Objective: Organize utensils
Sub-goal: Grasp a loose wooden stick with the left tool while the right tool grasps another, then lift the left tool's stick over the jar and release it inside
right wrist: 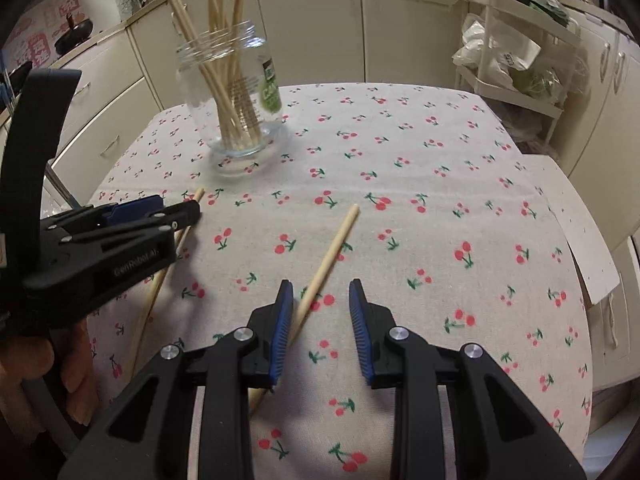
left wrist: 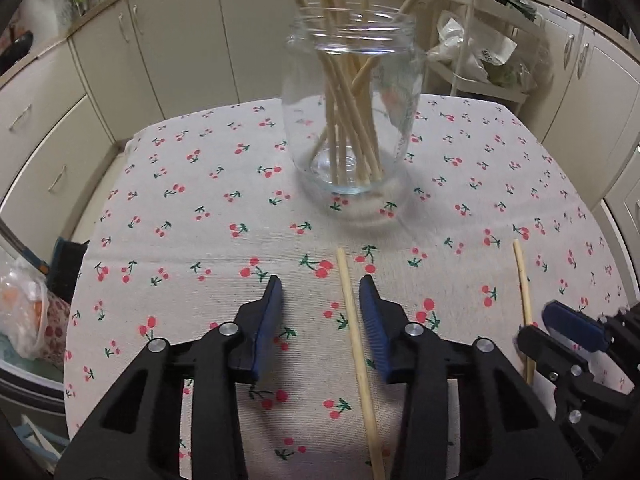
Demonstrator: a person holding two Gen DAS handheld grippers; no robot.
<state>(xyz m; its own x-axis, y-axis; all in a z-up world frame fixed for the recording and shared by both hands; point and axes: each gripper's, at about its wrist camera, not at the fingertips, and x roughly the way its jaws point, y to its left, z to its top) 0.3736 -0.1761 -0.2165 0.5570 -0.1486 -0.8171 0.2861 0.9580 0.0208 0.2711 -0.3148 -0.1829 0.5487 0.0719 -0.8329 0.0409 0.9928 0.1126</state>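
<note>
A: Where's each chopstick lying rn?

B: Two loose on the cherry cloth [left wrist: 200,208]. My left gripper [left wrist: 320,312] is hanging over one chopstick [left wrist: 354,336], jaws spread wide, the stick running between the pads toward 12 o'clock, nearer the right pad. My right gripper [right wrist: 320,320] is also gaping, holding nothing; the second chopstick [right wrist: 328,256] is slanting out from under its left finger toward 1 o'clock.

A: And the jar?

B: Glass jar [left wrist: 350,112] is standing at 12 from the left gripper and approx 10–11 from the right one, well apart from both sticks. Bundle of chopsticks [left wrist: 344,120] inside, leaning every way. Can't count them exactly, they're overlapping; roughly eight.

A: How are they going to handle?

B: I'm guessing light, stiff, thin wood, smooth and round, so prone to rolling or pivoting in the pads. I'm thinking of pinching near mid-length, square across, so it isn't swinging. Jar's glass and probably tippy w/ tall sticks inside, so dropping in gently, no knocking the rim.
</note>
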